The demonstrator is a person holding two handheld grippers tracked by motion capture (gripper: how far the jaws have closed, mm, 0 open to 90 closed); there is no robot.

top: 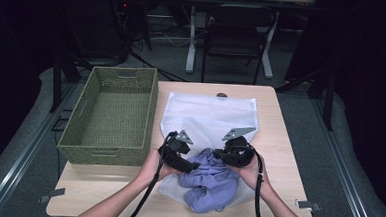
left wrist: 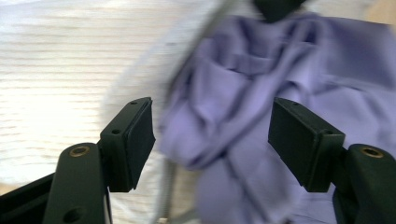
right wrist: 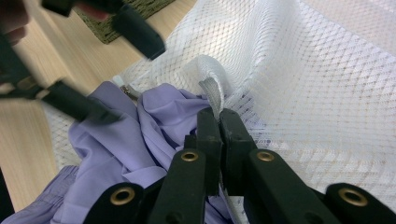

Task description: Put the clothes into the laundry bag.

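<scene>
Right gripper (right wrist: 218, 122) pinching mesh bag (right wrist: 299, 79) edge

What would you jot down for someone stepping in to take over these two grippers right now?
Left gripper: open, jaws on either side of the purple garment, not clamped.
Right gripper: shut on the edge of the white mesh bag, holding its rim up.
Where things are: the bag lies flat in the middle of the table; the garment sits bunched at the bag's near end, mostly outside the bag. The green basket stands to the left.
Done: bag edge gripped and lifted.
Left: probably grab the garment with the left gripper and push it into the bag, then close it.
</scene>
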